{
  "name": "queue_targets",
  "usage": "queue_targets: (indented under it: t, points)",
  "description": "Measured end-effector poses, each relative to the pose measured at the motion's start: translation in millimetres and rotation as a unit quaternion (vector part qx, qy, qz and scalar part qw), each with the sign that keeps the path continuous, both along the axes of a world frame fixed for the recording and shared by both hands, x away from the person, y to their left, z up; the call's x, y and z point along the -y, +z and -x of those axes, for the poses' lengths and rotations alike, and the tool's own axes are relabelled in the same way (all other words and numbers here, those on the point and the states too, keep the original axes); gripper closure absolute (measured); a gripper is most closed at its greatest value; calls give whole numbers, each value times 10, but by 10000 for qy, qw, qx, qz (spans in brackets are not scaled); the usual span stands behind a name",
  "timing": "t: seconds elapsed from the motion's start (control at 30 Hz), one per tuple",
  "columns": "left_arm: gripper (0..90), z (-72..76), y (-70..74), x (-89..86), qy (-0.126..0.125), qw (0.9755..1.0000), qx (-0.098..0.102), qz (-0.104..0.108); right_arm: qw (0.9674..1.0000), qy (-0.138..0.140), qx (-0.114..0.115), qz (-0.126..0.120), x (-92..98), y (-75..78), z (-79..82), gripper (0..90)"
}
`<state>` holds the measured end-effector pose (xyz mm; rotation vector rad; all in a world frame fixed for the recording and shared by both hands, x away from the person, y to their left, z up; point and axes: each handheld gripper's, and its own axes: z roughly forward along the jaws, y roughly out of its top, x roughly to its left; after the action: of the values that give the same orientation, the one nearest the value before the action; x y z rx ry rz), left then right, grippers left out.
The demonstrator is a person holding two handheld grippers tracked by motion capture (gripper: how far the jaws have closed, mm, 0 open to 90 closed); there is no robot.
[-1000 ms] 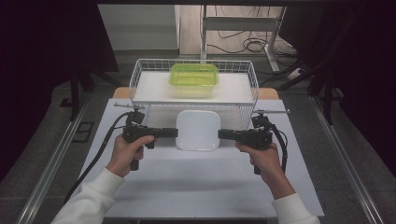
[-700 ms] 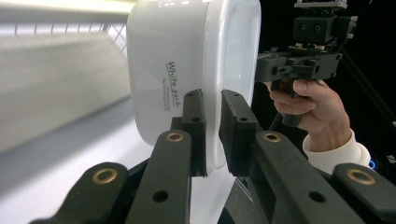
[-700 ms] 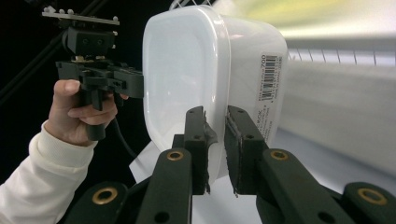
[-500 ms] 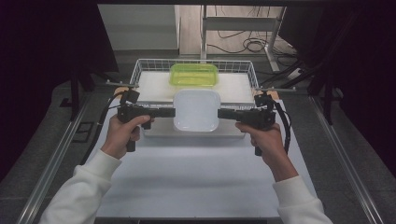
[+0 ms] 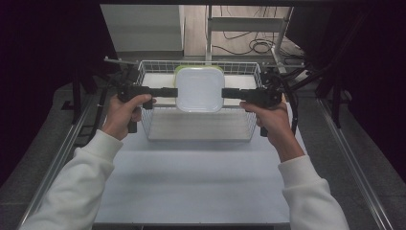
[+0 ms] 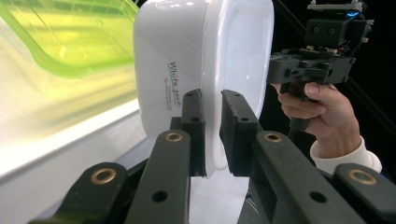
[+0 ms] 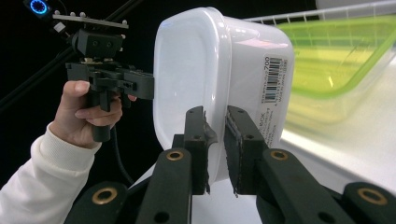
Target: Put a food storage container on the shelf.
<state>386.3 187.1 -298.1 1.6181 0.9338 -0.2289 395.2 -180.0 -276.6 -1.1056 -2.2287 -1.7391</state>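
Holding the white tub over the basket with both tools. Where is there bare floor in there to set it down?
The wire basket is bare across its near half, ahead of the white tub. The far half is crowded by the green container. The table in front of the basket is open too.

your tub (image 5: 199, 89) hangs over the basket (image 5: 249, 125) on the table (image 5: 191, 182), with the other container (image 6: 70, 37) in the basket behind it.

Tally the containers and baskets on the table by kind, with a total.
White lidded container: 1
Green container: 1
Wire basket: 1
Total: 3
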Motion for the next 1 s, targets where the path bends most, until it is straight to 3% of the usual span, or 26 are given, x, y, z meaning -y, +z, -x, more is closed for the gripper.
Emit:
queue_targets:
  t: [0.47, 0.77, 1.0]
  points:
    - [804, -397, 200, -92, 17, 9999, -69, 77, 9999, 19, -19, -140, -66, 165, -369, 788]
    - [803, -587, 258, -111, 70, 9999, -135, -33, 9998, -17, -102, -162, -106, 197, -572, 787]
    - [802, -703, 239, -132, 171, 9995, -277, 5, 9996, -41, -226, -180, -136, 193, -724, 787]
